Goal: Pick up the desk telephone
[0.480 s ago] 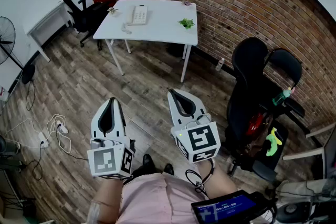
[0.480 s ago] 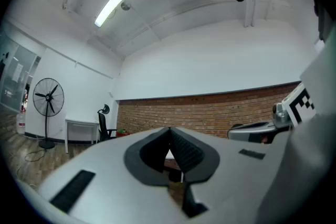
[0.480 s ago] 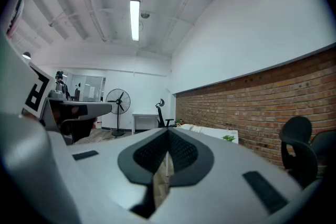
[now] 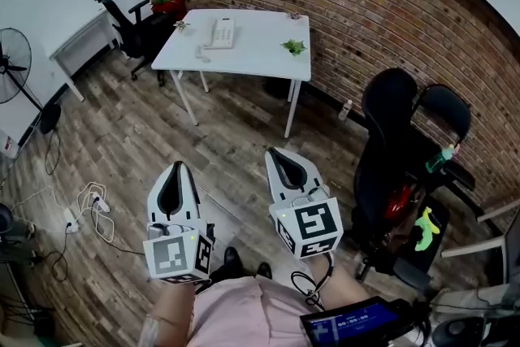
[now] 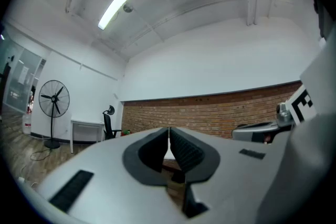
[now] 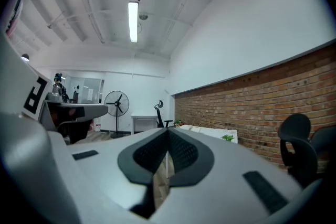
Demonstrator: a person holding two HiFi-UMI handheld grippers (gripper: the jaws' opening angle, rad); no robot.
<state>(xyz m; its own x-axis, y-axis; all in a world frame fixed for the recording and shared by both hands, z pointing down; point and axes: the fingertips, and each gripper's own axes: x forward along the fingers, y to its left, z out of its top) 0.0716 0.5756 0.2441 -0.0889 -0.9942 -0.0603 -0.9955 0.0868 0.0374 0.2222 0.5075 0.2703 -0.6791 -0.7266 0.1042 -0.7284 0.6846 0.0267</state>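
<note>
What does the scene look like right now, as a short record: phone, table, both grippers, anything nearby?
phone: desk telephone on white table, untouched
also on table: small green plant, right of the phone
left gripper: fingers shut, empty
right gripper: fingers shut, empty
gap: both grippers well short of the table, wooden floor between
nearby: black chair to the right

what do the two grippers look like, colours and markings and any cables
Both the left gripper and the right gripper are white shells tapering to a point, with black ribbed pads lining a teardrop-shaped opening. Each carries a cube with black-and-white square markers at the back. A black cable loops below the right one. The person wears pink clothing.
</note>
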